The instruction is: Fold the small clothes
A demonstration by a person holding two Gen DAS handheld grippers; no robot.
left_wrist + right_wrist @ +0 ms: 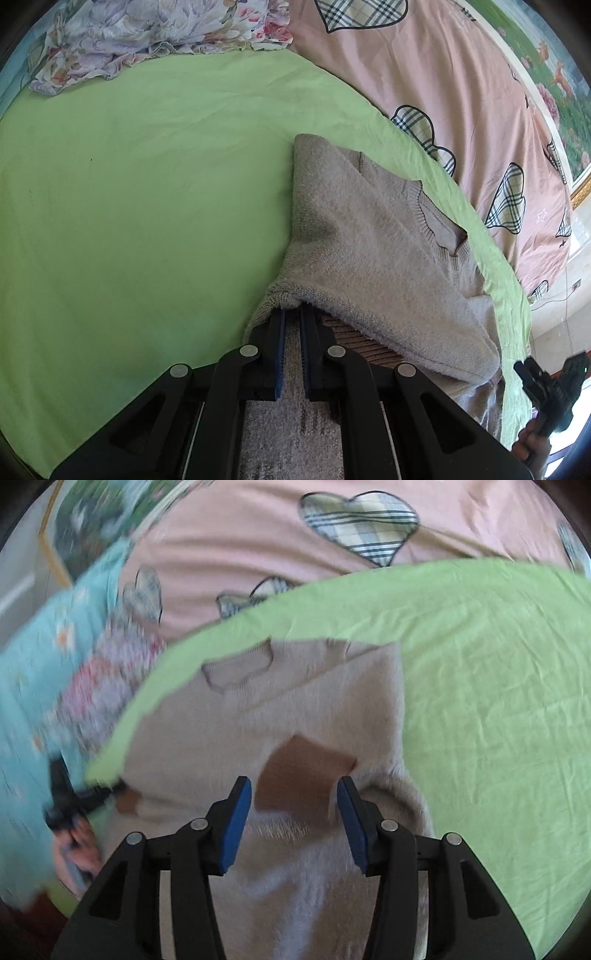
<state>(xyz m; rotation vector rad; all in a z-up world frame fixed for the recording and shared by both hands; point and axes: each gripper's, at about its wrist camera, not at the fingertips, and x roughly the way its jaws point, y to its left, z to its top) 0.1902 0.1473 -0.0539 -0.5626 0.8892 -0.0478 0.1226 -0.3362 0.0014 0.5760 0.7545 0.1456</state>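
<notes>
fold partly made: your left gripper (pixel 291 314) pinches the beige sweater (pixel 369 236) edge on the green sheet (pixel 147 184); your right gripper (pixel 294 801) hovers wide, holding nothing; final folds remain.

Fuzzy knit sweater (pixel 369 236) on smooth, creased green cotton sheet (pixel 147 206).

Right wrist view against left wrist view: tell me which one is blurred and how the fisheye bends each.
Left wrist view: sharp, knit texture of the beige sweater readable, green sheet edge bowed into an arc. Right wrist view: motion-smeared, worst over the floral bedding at the left edge, sweater fuzzy, yet the right gripper itself crisp; same barrel curve and dark corner vignette.
</notes>
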